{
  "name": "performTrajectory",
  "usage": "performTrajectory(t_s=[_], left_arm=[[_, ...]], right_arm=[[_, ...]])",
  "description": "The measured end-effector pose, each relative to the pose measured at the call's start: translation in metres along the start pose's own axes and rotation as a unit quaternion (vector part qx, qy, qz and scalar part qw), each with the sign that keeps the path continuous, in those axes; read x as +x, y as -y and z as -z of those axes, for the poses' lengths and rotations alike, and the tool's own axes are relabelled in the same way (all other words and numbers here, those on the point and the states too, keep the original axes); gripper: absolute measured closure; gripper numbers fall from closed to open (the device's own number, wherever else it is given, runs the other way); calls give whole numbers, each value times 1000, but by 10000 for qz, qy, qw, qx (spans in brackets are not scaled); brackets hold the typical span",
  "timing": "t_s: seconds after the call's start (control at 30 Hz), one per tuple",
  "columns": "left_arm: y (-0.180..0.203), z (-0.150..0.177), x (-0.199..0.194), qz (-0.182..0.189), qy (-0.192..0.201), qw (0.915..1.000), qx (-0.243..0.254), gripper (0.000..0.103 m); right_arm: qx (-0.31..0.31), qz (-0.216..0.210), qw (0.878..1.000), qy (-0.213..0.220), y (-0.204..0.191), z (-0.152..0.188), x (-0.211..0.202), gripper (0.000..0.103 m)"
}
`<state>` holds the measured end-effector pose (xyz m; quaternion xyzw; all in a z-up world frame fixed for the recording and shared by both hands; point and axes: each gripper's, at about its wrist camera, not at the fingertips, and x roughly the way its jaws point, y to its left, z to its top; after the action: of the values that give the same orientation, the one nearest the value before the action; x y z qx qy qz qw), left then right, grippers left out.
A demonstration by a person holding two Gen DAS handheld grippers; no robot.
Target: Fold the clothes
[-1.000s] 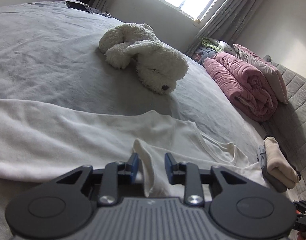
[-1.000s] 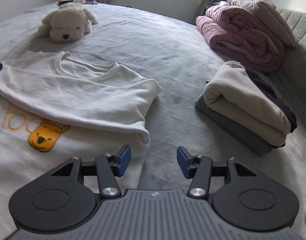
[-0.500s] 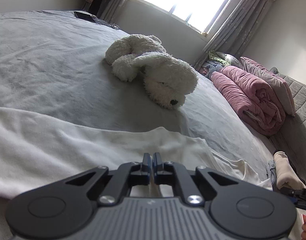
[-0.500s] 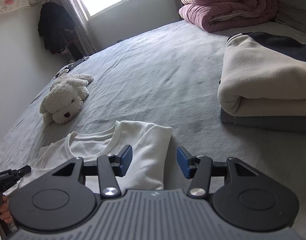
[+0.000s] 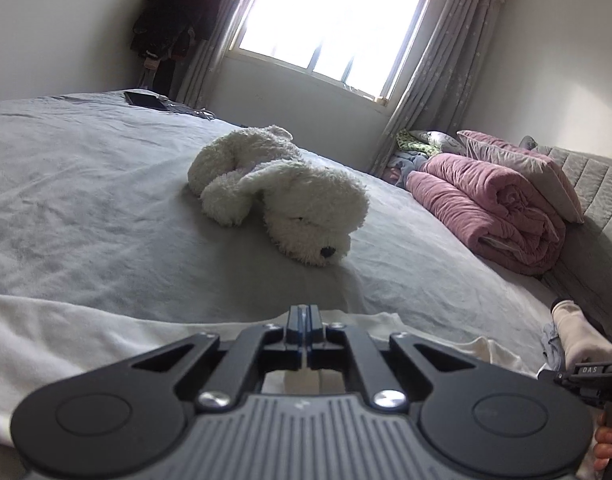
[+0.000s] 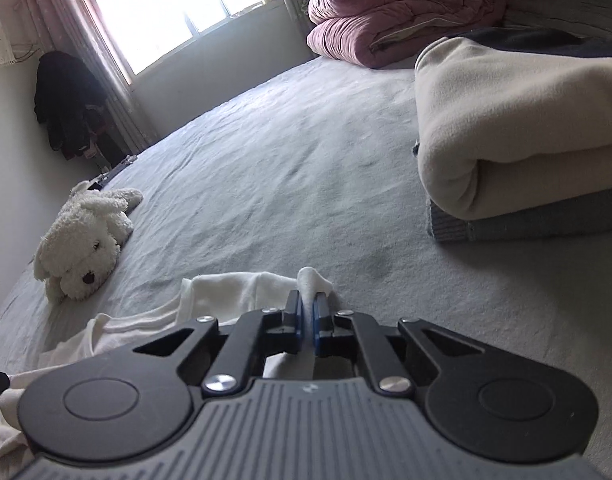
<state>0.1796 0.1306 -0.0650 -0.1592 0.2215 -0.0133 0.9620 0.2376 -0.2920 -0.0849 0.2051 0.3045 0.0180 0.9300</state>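
Bed (image 6: 306,168): grey sheet; everything lies on it.
Stack (image 6: 518,128): folded clothes at the right, so part of the task looks done.
Shirt (image 6: 234,292): white, spread low across the bed, partly folded; further folds are left.
Left gripper (image 5: 304,320): jaws pressed together at the shirt's far edge (image 5: 106,344); cloth seems caught between them, though little shows.
Right gripper (image 6: 306,308): pinching a shirt corner, which pokes up just past the tips.
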Motion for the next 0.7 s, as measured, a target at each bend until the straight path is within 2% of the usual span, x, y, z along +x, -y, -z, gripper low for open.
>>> performTrajectory(t_s=[0.07,0.1,0.23,0.3,0.37,0.4,0.43,0.57,0.6,0.63,0.7], left_arm=[[-1,2,5,-153,-99,9998,65,101],[-5,1,5,-226,-133,9997,-34,100],[-20,-10,-6,-205,-39,9973,-700,94],[-20,-13,-9,-97,-63,9965,-832,91],[-17,-9,-4,83,-351,9954,-883,81],[-15,-7,-1,178,-517,9944,-906,69],[-12,-4,4,245,-694,9932,-899,65],[0,12,10,119,-868,9936,-719,68],[2,14,10,74,-854,9938,-708,73],[3,14,10,61,-860,9937,-715,89],[4,14,7,29,-819,9941,-710,89]], right_arm=[[-102,128,9999,3,-4,3,-1,88],[-137,189,9997,11,-6,3,-3,86],[-287,349,9988,161,-15,-2,-24,67],[-388,341,9984,248,-20,-3,-36,67],[-429,271,9984,230,-26,-1,-45,67],[-466,252,9984,213,-30,1,-50,67],[-495,249,9983,191,-33,3,-54,67],[-254,85,9996,25,-37,16,-70,67],[-93,-20,9999,-35,-35,19,-74,67],[83,-178,9998,-87,-33,22,-77,67],[444,-589,9970,-250,-30,32,-77,67]])
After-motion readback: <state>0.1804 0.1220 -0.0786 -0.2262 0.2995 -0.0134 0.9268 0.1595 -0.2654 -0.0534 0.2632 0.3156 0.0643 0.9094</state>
